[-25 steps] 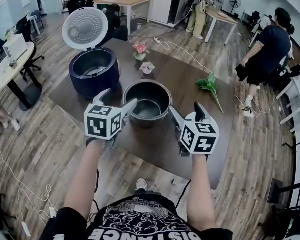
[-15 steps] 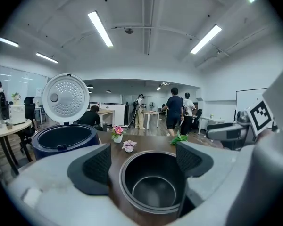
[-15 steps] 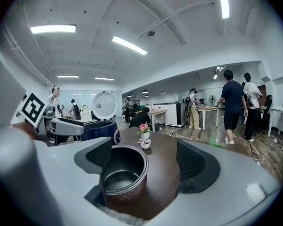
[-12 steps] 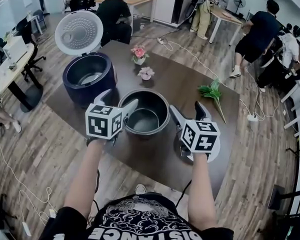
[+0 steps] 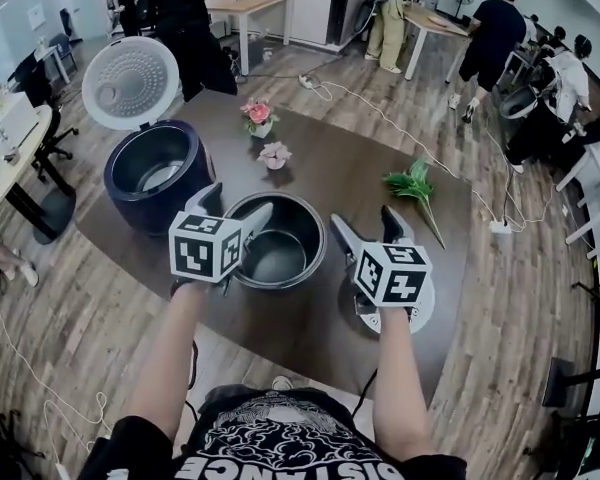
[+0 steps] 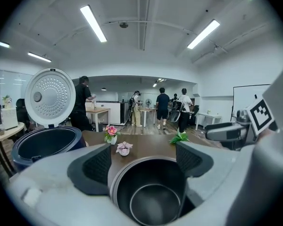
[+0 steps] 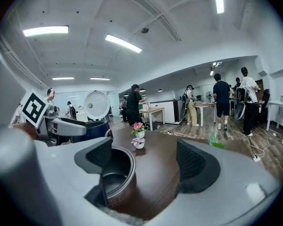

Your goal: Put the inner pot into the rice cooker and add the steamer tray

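Over the last second both grippers have edged in on the inner pot. The jaws of the left gripper and right gripper are wide and hold nothing, so I'd say the lift hasn't begun; the pot sits on the table just beside the open rice cooker. The left gripper view shows the pot centred between its pads and the right gripper view has the rim only by its left pad, while only the head view shows a white disc under the right hand, possibly the steamer tray.
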